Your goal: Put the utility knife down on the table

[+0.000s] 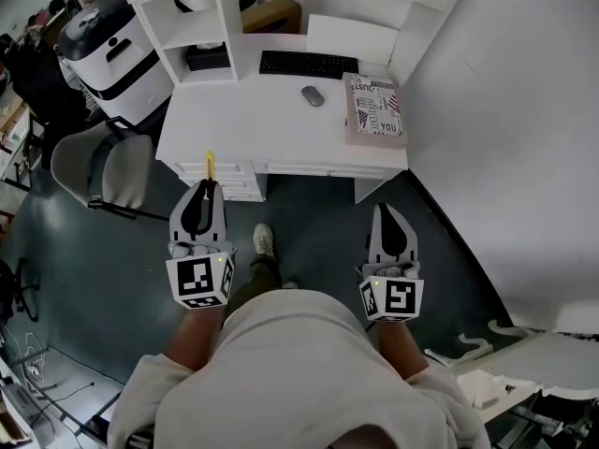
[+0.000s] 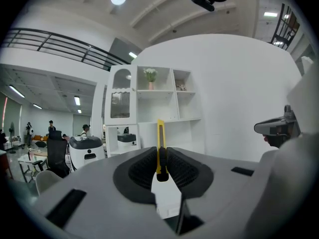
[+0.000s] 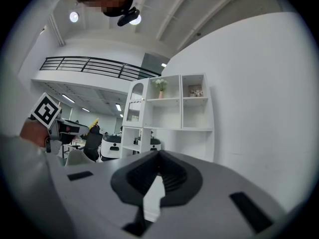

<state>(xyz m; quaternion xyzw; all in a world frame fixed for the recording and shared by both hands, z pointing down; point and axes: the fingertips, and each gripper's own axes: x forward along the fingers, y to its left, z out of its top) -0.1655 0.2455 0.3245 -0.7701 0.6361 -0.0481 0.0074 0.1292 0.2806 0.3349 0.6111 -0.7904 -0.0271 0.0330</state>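
Observation:
A yellow utility knife (image 1: 211,166) sticks out forward from my left gripper (image 1: 207,187), which is shut on its black-tipped end. In the left gripper view the knife (image 2: 160,142) stands on edge between the ribbed pads (image 2: 142,169) and points at the white shelf unit. The gripper hangs over the dark floor, just short of the white table's (image 1: 271,129) front edge. My right gripper (image 1: 383,210) is level with it on the right, also in front of the table. Its jaws (image 3: 159,157) meet at the tips with nothing between them.
On the table lie a black keyboard (image 1: 309,64), a grey mouse (image 1: 313,95) and a printed book (image 1: 376,108) at the right end. Drawers (image 1: 229,178) sit under the table's left part. A grey chair (image 1: 98,166) stands left; a white wall (image 1: 505,138) runs along the right.

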